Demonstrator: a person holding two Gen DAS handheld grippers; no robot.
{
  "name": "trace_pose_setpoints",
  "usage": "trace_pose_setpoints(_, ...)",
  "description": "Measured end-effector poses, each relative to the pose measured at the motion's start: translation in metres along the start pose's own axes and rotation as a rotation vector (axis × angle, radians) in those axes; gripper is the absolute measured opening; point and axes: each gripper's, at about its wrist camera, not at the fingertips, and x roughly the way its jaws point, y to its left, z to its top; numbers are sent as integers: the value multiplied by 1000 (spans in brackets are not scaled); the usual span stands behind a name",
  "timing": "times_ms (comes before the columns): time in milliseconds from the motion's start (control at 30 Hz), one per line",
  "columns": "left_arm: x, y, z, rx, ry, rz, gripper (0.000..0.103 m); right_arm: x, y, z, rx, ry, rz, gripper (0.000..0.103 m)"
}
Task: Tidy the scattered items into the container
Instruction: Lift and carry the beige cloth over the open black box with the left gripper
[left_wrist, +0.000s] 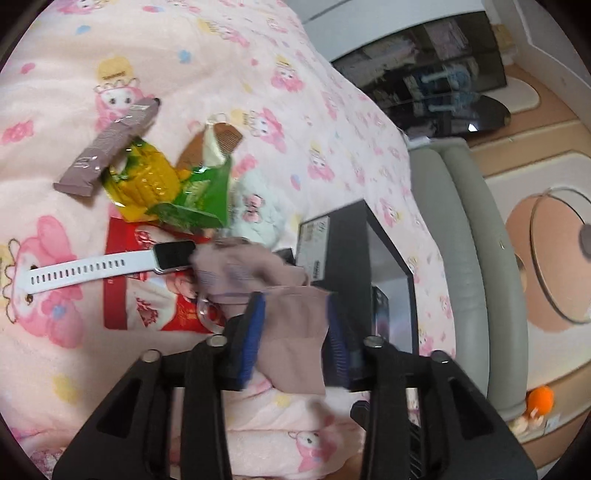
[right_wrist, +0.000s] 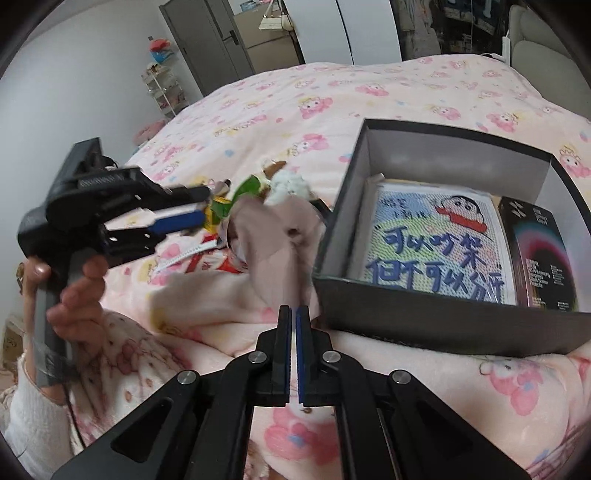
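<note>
Pink cartoon-print blanket (left_wrist: 229, 48), mauve cloth (left_wrist: 291, 325) — black box (right_wrist: 436, 325)

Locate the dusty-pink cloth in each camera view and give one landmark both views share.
Left wrist view: the pink cloth sits low in the centre, between the open fingers of the left gripper, just left of the box.
Right wrist view: the cloth is mid-picture, above the shut right gripper, at the box's left wall.
Shared landmark: the dark open box on the pink bedspread.
</note>
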Motion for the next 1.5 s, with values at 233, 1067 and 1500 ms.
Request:
trace_pose_setpoints(233,43,2,17,-18,67,185,50,16,-23,-2,104,72,97,3)
trace_pose_setpoints(1067,31,-68,-91,274,385,193,19,21,-32,-11,151,96,112,8)
trace_pose_setpoints(1500,71,-30,-29,103,215,311,27,30,-42,-16,154,137,120,9)
